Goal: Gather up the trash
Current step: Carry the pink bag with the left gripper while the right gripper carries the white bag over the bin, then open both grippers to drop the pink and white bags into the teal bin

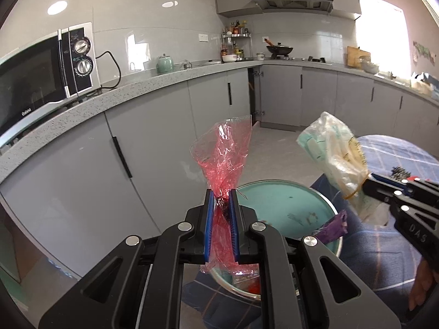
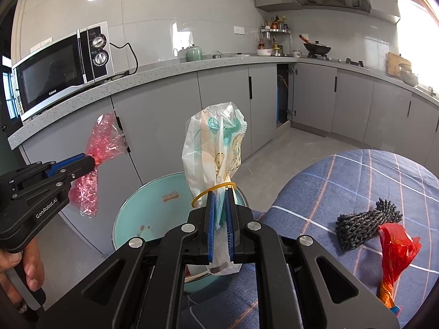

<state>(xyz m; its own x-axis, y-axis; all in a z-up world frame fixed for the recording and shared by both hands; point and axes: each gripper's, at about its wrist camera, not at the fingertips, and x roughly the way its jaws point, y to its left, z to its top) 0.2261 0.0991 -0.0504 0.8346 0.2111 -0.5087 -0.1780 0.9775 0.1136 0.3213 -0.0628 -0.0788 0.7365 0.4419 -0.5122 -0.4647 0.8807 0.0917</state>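
Observation:
My left gripper [image 1: 221, 196] is shut on a crumpled red cellophane wrapper [image 1: 223, 153] and holds it upright above a teal round bin [image 1: 285, 200]. It also shows in the right wrist view [image 2: 94, 161], with the wrapper [image 2: 105, 139] at its tip. My right gripper [image 2: 221, 192] is shut on a clear printed plastic bag [image 2: 216, 148] tied with a yellow rubber band, held above the bin [image 2: 153, 208]. In the left wrist view the bag [image 1: 334, 148] and right gripper [image 1: 369, 182] are at the right. A purple wrapper [image 1: 332, 227] lies at the bin's rim.
A blue plaid cloth [image 2: 343, 181] covers a table at the right, with a dark knitted bundle [image 2: 365, 224] and a red-orange plastic bag [image 2: 395, 255] on it. Grey cabinets [image 2: 153, 120] and a counter with a microwave [image 2: 60, 68] stand behind. One cabinet door [image 2: 284, 96] is ajar.

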